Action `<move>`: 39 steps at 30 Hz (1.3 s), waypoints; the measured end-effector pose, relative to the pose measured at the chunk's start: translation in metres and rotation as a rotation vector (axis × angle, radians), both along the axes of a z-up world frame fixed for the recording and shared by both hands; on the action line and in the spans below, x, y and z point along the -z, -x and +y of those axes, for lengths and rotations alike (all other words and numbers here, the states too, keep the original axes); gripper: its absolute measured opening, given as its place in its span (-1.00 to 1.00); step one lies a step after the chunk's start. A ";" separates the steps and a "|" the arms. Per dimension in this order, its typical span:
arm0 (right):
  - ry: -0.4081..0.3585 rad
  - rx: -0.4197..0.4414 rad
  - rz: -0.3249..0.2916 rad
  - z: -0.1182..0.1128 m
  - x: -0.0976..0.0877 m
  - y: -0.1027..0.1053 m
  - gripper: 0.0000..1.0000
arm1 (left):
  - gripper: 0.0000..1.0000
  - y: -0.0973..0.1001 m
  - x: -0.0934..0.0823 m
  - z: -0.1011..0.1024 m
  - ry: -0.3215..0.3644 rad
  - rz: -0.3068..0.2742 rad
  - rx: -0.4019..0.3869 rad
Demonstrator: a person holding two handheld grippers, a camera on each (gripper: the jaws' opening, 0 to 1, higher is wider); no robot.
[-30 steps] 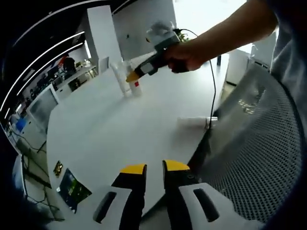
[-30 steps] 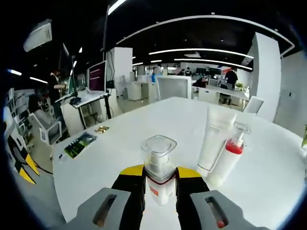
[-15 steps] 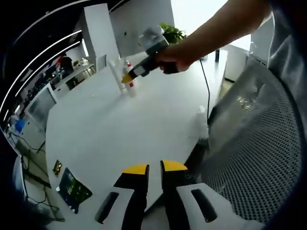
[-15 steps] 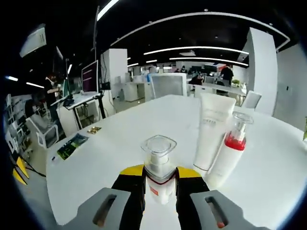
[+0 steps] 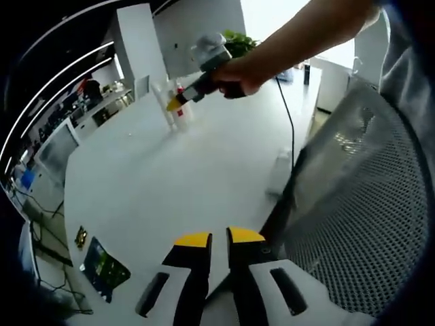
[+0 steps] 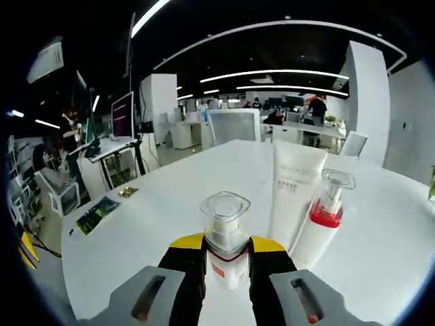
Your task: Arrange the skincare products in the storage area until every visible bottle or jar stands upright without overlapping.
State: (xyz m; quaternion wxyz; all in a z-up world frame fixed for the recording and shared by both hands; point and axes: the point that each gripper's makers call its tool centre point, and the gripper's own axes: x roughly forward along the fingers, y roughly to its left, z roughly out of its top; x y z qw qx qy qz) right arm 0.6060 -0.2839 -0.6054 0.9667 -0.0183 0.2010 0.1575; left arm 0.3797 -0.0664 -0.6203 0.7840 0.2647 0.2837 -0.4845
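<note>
Currently the right gripper (image 6: 226, 252) pinches a small pump bottle (image 6: 225, 241) between its yellow-tipped jaws; bottle upright, clear cap on top, red band low on the body. In the right gripper view the bottle is held above the white counter (image 6: 156, 210), just short of two products already standing there: a tall white tube (image 6: 291, 193) and a red-collared pump bottle (image 6: 322, 221), both upright, side by side, touching or nearly so — cannot tell which. Tube sits left of the red-collared bottle in this view.

Left gripper (image 5: 212, 239) is low over the near counter edge, jaws pressed close together with only a thin gap, nothing between them. In the left gripper view the person's hand (image 5: 234, 75) carries the right gripper at the far side of the counter, tips right beside the standing tube and red-collared bottle. Another white bottle (image 5: 279, 173) lies near the counter's right edge, next to a mesh chair back (image 5: 353, 210); a black cable (image 5: 291, 129) runs down toward it. Whether it is upright or tipped is hard to tell.

Other stuff: a dark card (image 5: 104, 266) and a small gold item (image 5: 81, 238) near the counter's left edge; office desks, monitors and people in the background.
</note>
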 end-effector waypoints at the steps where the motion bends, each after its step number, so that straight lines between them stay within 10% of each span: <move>1: 0.002 -0.001 0.000 0.000 0.000 0.000 -0.66 | -0.86 0.000 0.000 0.000 -0.001 0.002 0.000; 39: 0.037 0.059 -0.006 -0.018 0.039 -0.026 -0.66 | -0.88 0.003 0.011 0.003 -0.039 0.047 0.000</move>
